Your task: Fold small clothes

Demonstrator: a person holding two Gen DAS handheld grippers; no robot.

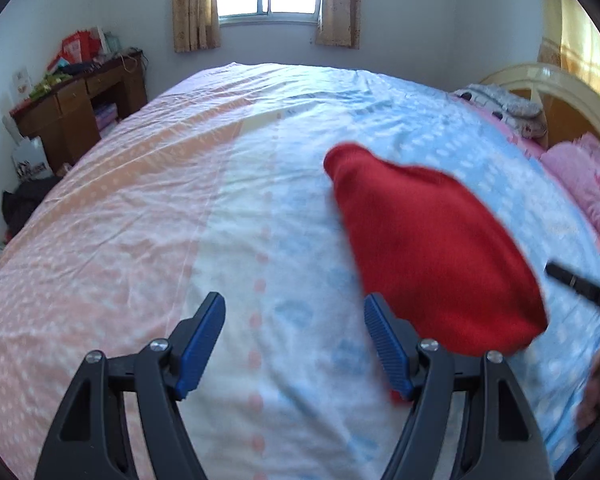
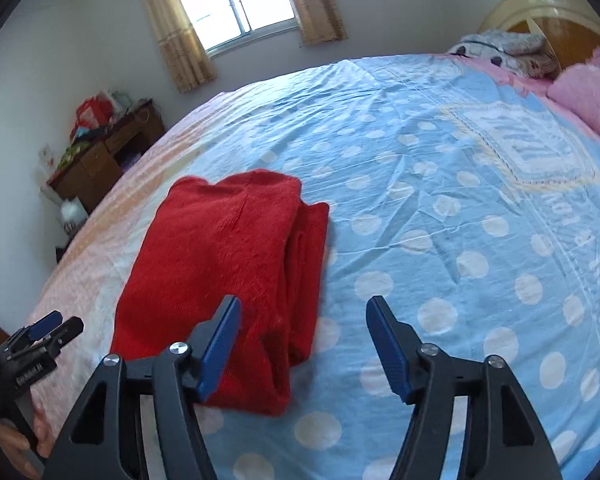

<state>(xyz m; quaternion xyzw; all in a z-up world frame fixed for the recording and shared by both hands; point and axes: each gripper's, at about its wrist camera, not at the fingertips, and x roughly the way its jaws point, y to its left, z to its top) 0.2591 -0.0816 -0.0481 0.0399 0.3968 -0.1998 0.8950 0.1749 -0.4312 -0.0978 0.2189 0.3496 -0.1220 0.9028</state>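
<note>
Folded red garment (image 2: 220, 272) on bedsheet (image 2: 440, 240)

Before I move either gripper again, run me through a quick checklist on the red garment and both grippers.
1. Left gripper open and empty: ok.
2. Right gripper open and empty: ok.
3. Red garment folded into a compact stack on the bedsheet: ok.
4. Layers lined up: not ok, an under layer sticks out along the right edge.
5. Garment free of both grippers: ok in the right wrist view; cannot tell in the blurred left wrist view.
</note>
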